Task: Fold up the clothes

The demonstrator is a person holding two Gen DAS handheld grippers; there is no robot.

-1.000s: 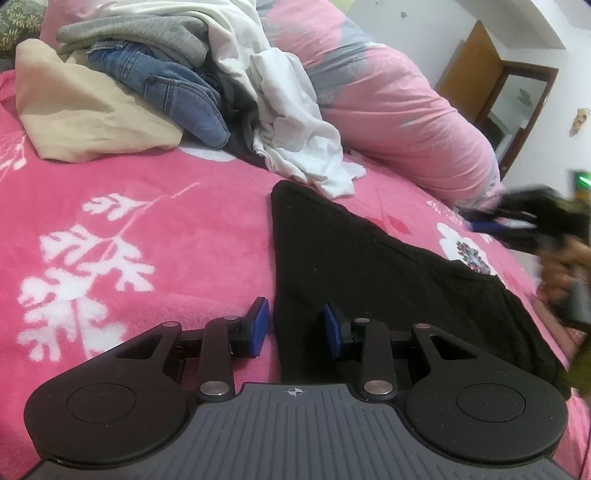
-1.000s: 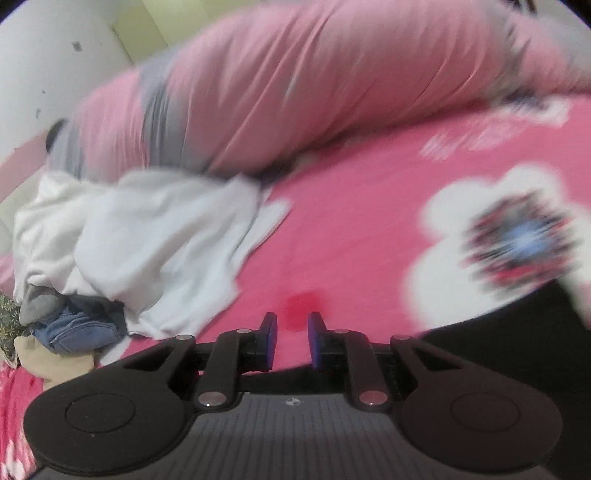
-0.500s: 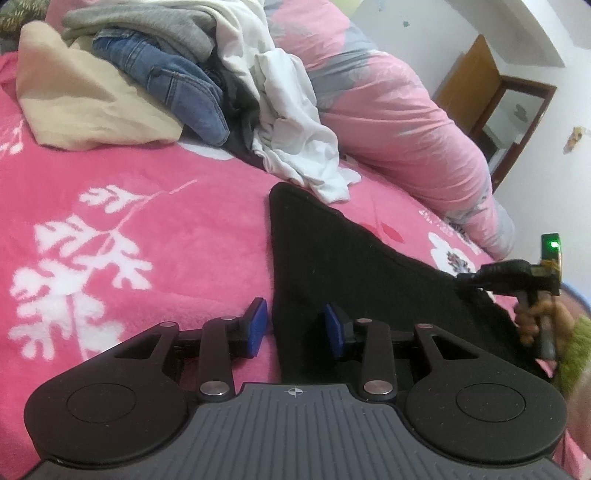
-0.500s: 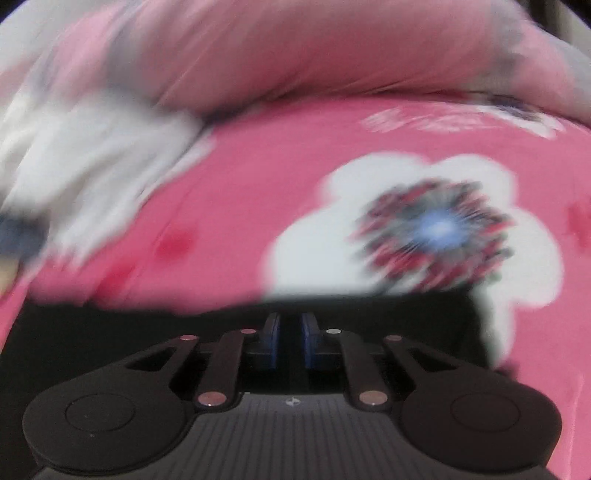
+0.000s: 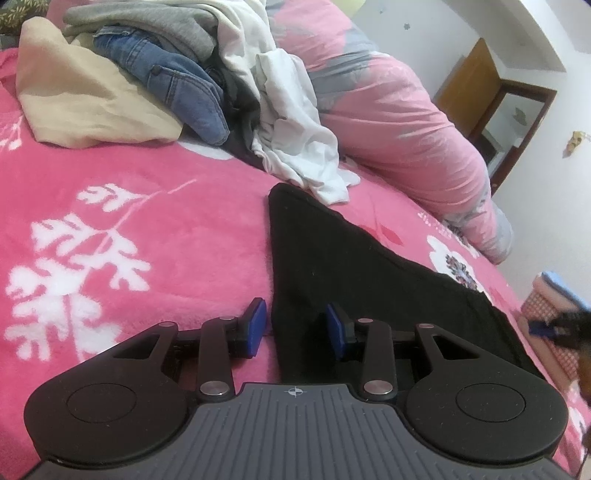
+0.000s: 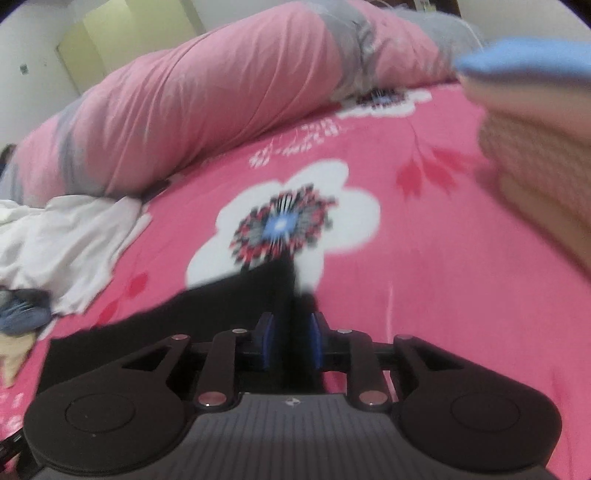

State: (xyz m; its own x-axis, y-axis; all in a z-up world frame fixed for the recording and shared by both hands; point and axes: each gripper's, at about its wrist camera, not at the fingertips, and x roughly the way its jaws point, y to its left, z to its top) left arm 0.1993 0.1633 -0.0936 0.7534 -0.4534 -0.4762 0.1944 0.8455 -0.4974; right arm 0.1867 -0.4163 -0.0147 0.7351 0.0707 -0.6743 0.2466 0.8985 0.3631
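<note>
Black garment point(image 6: 236, 295) runs between the right hand-held gripper point(image 6: 291, 341), whose jaws, just opening, pinch its edge.

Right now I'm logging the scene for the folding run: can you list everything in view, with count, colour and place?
black garment: one, black, spread flat on the bed in front of both grippers
bedspread: one, pink with white flowers, under everything
clothes pile: beige cloth, blue jeans, grey top, white garment, one each, heaped at the far side
duvet: one, pink and grey, rolled along the far edge
folded stack: one, checked and pale with a blue layer on top, at the right
door: one, brown, in the far corner
left gripper: black with blue pads, jaws apart astride the garment's edge
right gripper: same kind, garment fold between its pads, jaws just opening; grip unclear
</note>
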